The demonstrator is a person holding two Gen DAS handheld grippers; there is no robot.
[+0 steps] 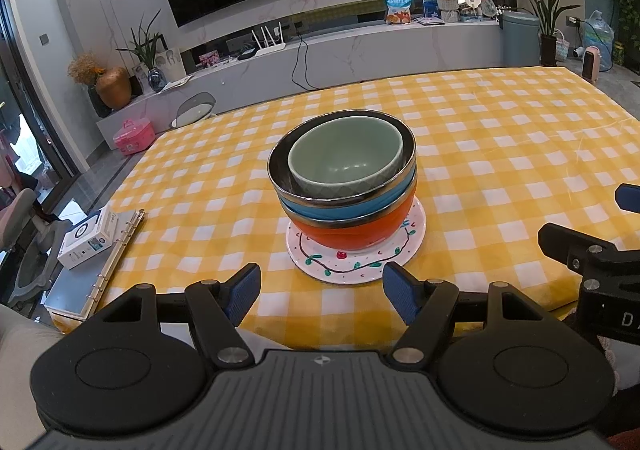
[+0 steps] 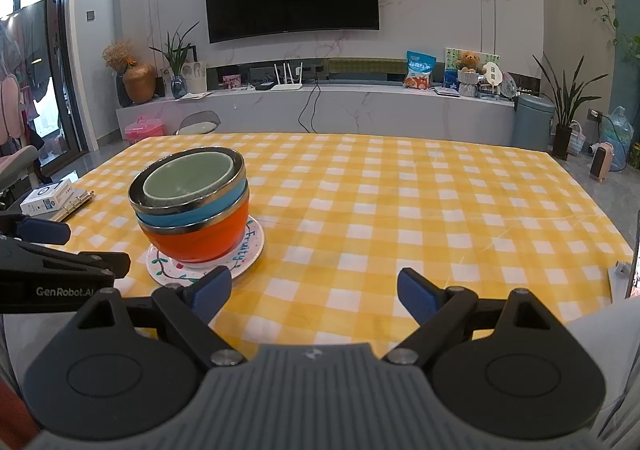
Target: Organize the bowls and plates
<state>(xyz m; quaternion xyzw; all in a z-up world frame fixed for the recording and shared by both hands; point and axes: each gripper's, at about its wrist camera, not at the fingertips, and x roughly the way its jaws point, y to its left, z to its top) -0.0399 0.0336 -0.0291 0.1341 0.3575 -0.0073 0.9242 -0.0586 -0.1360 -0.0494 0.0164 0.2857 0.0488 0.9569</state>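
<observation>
Nested stack sitting mid-tabletop on yellow-checked cloth [image 1: 500, 154]: pale green ceramic bowl [image 1: 346, 160] inside blue steel-rimmed bowl [image 1: 344, 208], inside orange steel-rimmed bowl [image 1: 352, 236], on white painted plate [image 1: 352, 270]. Left gripper [image 1: 320, 290] and right gripper [image 2: 314, 296] both hovering near, jaws spread, empty. Ceramic likely fragile, glaze slippery; gripping rims looks safest.

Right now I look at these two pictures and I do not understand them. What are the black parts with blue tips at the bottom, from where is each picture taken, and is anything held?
The black parts are two hand-held grippers; a person carries one in each hand. Each has a camera looking forward along its two blue-tipped fingers.

One picture is from the left gripper, the other from the right gripper. Both are open and hold nothing.

On the yellow checked tablecloth lies a painted plate. On it stands an orange bowl, with a blue bowl nested in it and a green bowl inside that.
</observation>
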